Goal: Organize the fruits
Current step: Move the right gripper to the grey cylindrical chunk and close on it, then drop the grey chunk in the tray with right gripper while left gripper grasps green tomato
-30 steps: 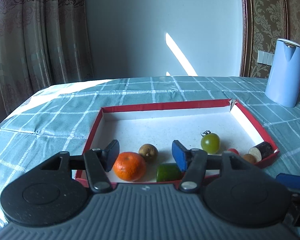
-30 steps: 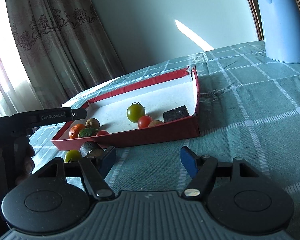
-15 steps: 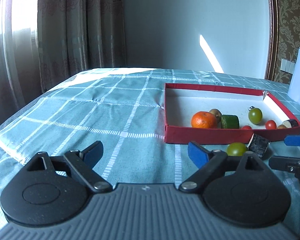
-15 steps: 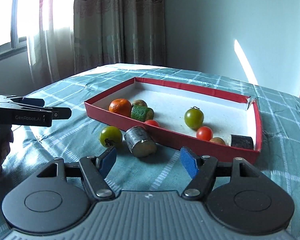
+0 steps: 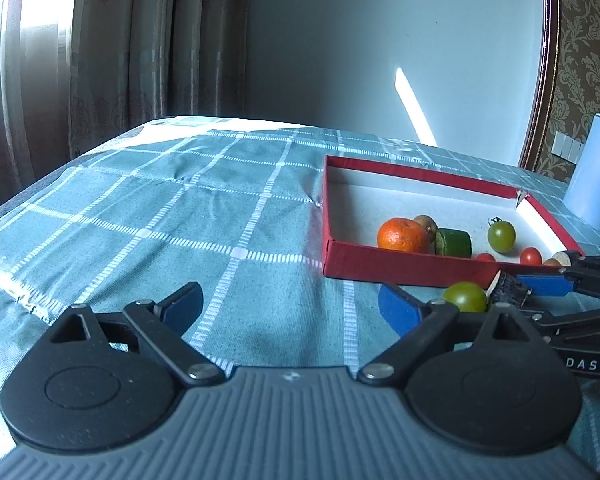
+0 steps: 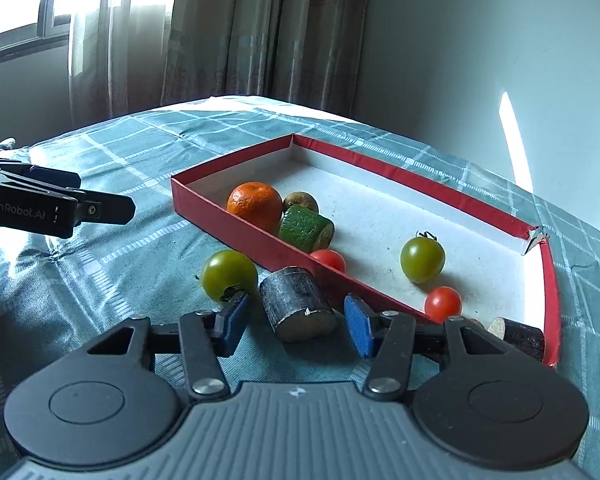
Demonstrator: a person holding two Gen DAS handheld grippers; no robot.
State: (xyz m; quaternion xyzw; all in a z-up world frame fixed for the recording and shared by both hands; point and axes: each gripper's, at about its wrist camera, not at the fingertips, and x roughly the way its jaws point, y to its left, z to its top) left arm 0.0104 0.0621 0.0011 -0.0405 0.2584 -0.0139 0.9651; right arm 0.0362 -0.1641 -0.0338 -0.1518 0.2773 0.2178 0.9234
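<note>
Both claws gape; right claw straddles dark cylinder.

Green tomato and dark cylinder — outside red tray.
</note>
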